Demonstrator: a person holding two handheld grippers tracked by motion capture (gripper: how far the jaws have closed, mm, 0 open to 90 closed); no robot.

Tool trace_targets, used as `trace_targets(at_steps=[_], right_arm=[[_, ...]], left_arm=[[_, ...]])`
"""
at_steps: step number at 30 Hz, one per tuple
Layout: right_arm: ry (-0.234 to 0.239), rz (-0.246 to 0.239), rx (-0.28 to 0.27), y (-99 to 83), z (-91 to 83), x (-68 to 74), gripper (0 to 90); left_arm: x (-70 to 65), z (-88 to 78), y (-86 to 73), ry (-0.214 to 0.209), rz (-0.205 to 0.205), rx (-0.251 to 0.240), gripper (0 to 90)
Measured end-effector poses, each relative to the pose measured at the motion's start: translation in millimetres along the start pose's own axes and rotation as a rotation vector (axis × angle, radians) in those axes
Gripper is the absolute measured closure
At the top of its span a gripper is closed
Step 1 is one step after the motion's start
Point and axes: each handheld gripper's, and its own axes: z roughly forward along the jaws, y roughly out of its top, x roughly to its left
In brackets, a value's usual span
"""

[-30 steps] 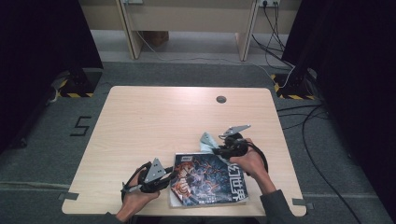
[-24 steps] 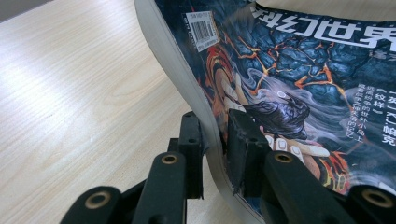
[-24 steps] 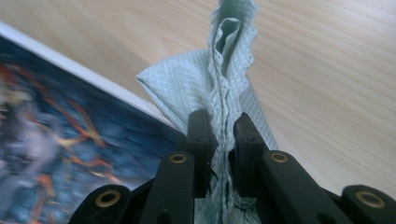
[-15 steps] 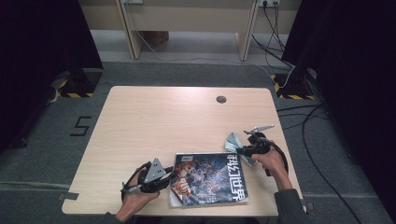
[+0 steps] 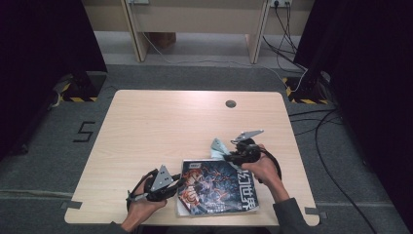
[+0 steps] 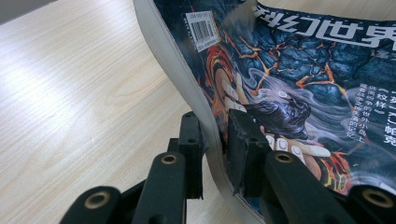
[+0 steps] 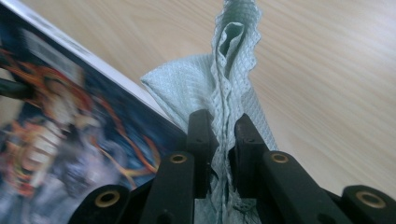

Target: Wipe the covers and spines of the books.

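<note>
While the left gripper (image 6: 214, 140) pinches the magazine's (image 6: 299, 88) edge, the right gripper (image 7: 226, 135), clamped on the cloth (image 7: 219, 88), probably wipes next, needing a steady sweep.

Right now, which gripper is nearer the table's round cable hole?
Right. The right gripper, clamped on the pale green cloth, sits just below the hole; the left gripper pinches the magazine at the near edge.

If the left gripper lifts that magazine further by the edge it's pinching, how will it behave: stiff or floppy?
Probably floppy: the magazine already curves upward where the left gripper clamps its edge. It looks thin and likely light, so the unheld side would sag. Its glossy cover may slip on the table, and perhaps off the green cloth pinched by the right gripper.
</note>
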Motion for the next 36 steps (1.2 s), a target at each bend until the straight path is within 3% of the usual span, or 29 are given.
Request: trace_targets(at_steps=[7,10,14,16,18,19,21,24,31,36], right_arm=[[0.068,-0.123,-0.048,32.0,13.0,49.8,80.1],[0.103,-0.144,-0.067,42.2,15.8,67.3,79.8],[0.115,-0.208,-0.07,53.6,20.3,84.1,79.7],[0.114,-0.206,-0.057,55.3,20.5,84.5,80.1],[0.131,-0.186,-0.062,52.6,19.8,77.5,80.5],[0.117,-0.179,-0.054,49.7,18.8,72.0,80.3],[0.118,-0.143,-0.048,41.3,17.2,55.7,80.3],[0.113,-0.055,-0.027,23.8,11.5,28.1,80.3],[0.047,0.079,0.023,-15.3,-6.1,-29.2,80.5],[-0.016,0.126,0.061,-32.0,-14.5,-49.8,80.7]], left_arm=[[0.3,0.1,-0.5,0.001,0.002,0.006,75.2],[-0.1,0.7,-0.4,0.003,0.001,0.005,75.2],[0.4,1.1,-1.1,0.001,-0.001,0.004,75.1],[0.4,1.1,-1.0,0.001,0.001,0.004,75.0],[0.0,0.6,-0.6,0.002,0.004,0.006,75.1],[0.2,0.8,-0.6,0.002,0.004,0.007,75.1],[0.7,1.6,-1.1,0.001,0.003,0.01,75.0],[1.0,2.2,-1.3,0.002,0.002,0.012,74.9],[0.5,1.6,-0.2,0.001,0.006,0.005,75.1],[0.9,1.2,0.1,-0.003,0.006,0.004,75.1]])
